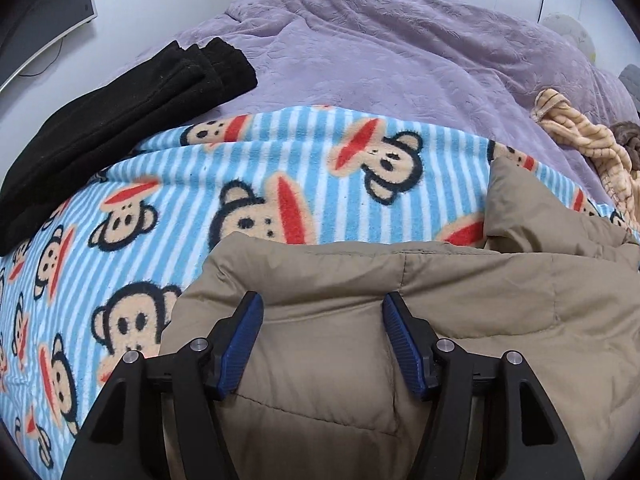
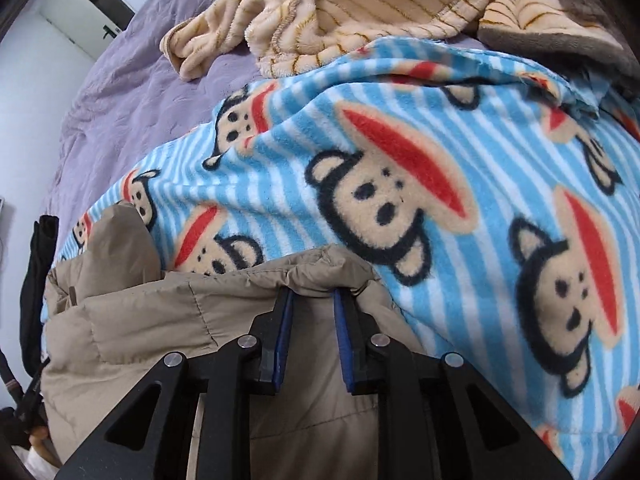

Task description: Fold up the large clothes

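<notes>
A tan padded jacket (image 1: 360, 312) lies on a blue-striped monkey-print blanket (image 1: 280, 168) spread over the bed. My left gripper (image 1: 323, 300) is open, its blue pads (image 1: 244, 344) spread wide just over the jacket's top edge, with nothing pinched between them. In the right wrist view the same jacket (image 2: 152, 320) fills the lower left. My right gripper (image 2: 314, 294) is shut on a bunched fold at the jacket's upper edge, close to the monkey blanket (image 2: 460, 200). One padded part of the jacket (image 2: 120, 240) stands up at the left.
A folded black garment (image 1: 120, 120) rests at the blanket's left edge. A cream striped fleece (image 2: 340, 12) lies crumpled beyond the blanket on the purple bedspread (image 1: 380, 48). A white wall and a door stand behind the bed.
</notes>
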### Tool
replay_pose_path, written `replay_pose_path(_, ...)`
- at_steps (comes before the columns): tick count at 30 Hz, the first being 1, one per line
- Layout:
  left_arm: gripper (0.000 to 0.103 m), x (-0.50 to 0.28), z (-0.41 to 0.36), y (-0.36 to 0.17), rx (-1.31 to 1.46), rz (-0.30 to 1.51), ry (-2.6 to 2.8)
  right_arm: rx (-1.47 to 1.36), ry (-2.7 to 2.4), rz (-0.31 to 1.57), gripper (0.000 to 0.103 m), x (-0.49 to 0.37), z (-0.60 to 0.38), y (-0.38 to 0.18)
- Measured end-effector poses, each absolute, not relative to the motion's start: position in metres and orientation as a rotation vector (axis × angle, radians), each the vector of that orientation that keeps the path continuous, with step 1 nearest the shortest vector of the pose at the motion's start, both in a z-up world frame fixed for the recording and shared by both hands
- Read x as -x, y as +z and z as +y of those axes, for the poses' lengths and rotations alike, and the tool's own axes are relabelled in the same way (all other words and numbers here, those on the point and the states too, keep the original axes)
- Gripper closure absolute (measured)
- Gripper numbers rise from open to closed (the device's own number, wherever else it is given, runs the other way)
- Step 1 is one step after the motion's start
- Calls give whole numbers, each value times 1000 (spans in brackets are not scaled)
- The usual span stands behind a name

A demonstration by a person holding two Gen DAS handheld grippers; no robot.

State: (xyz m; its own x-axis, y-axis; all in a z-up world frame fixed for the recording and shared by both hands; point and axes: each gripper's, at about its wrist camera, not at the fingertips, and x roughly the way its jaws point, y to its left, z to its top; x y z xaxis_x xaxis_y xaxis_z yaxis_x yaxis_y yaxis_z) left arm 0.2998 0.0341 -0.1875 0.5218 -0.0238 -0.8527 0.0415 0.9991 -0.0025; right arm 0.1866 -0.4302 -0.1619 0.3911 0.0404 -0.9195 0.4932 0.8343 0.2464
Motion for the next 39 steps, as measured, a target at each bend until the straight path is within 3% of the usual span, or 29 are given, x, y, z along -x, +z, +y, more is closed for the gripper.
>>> replay_pose_path(10, 37, -289, 31, -169, -76, 1058, -12, -485, -331, 1159, 76, -189, -413, -140)
replay_pose_path(14, 37, -263, 32, -149, -116, 1059, -16, -504, -303, 1116, 59, -166, -404, -116)
replay_pose_path(30, 37, -157, 31, -126, -5, 1217, -25, -704, -229, 1142, 38, -40, -372, -87)
replay_pose_path(31, 35, -152, 31, -127, -3, 1222, -23, -711, -228, 1147, 38, -35, -372, -87)
replay_pose_path(32, 14, -148, 31, -127, -6, 1223, -18, -716, -227, 1151, 38, -30, -371, -87)
replay_pose_path(33, 1, -142, 30, -126, -8, 1215, -11, -718, -227, 1153, 38, -25, -370, -87)
replay_pose_path(39, 1, -118, 20, -125, -37, 1205, -15, -729, -217, 1171, 38, -8, -368, -86)
